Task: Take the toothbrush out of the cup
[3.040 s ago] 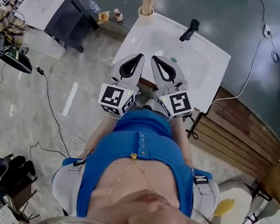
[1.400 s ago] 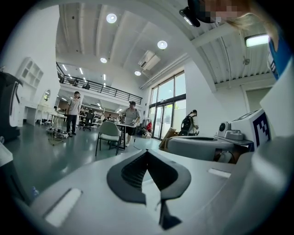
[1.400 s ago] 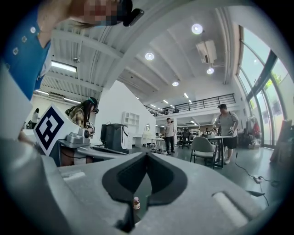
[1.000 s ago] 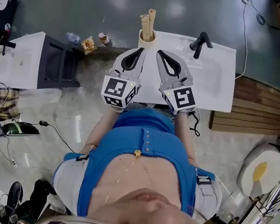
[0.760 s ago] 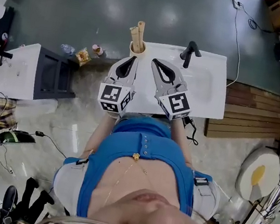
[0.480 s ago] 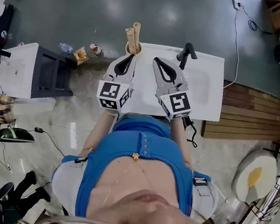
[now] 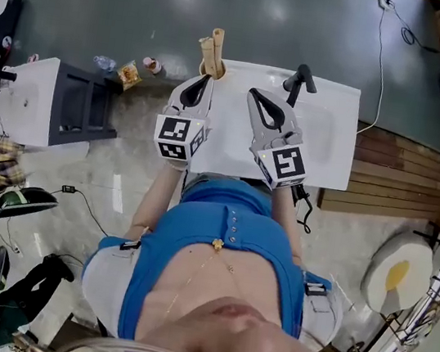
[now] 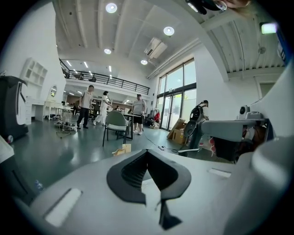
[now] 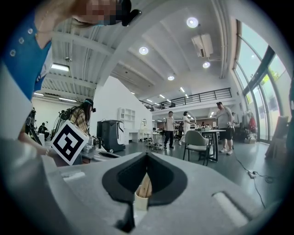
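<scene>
A pale cup (image 7: 213, 67) with wooden-handled toothbrushes (image 7: 214, 48) stands at the far left corner of the white sink top (image 7: 328, 147). My left gripper (image 7: 207, 79) is shut and empty, its tip just in front of the cup. My right gripper (image 7: 253, 93) is also shut and empty, over the basin to the right of the cup. In the right gripper view the cup (image 9: 140, 201) and toothbrushes (image 9: 146, 185) show through the gap behind the closed tips (image 9: 147, 155). The left gripper view shows closed jaws (image 8: 147, 151) with no cup in sight.
A black faucet (image 7: 300, 78) rises at the back of the sink. A dark cabinet (image 7: 90, 109) and a second white unit (image 7: 26, 95) stand to the left. Small bottles (image 7: 129, 72) lie on the floor. Wooden planks (image 7: 400, 187) are at the right. People and a chair (image 8: 115, 124) are far off.
The person has come square to the sink. Both grippers have edged forward over the sink top toward the cup. Both stay shut and empty.
</scene>
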A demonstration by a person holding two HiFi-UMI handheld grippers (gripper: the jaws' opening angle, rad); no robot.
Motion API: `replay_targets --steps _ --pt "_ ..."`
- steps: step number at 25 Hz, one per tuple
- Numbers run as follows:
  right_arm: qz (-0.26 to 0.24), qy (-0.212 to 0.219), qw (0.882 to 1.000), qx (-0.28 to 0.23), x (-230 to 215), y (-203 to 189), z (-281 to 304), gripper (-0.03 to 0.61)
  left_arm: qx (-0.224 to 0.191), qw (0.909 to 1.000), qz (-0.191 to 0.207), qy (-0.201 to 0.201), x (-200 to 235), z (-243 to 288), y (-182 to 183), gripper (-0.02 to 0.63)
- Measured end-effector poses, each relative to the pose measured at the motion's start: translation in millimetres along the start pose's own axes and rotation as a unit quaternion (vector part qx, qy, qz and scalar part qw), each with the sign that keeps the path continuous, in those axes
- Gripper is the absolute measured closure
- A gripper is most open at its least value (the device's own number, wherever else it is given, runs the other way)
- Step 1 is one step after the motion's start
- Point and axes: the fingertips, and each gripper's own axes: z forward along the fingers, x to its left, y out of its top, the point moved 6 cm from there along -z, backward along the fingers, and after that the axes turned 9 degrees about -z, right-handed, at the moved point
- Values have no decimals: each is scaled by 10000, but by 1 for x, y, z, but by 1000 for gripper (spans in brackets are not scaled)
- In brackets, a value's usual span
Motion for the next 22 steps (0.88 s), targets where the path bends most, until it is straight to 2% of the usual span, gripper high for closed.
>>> replay_targets --steps 5,15,22 --pt "85 -42 9999 42 -3 -8 -5 577 181 9997 -15 162 15 12 -12 600" --pt "291 -387 9984 291 -14 -26 -21 577 561 9978 51 358 37 39 -34 575" --pt "257 -467 9975 470 -16 -33 -27 577 807 9951 74 562 54 56 -51 546"
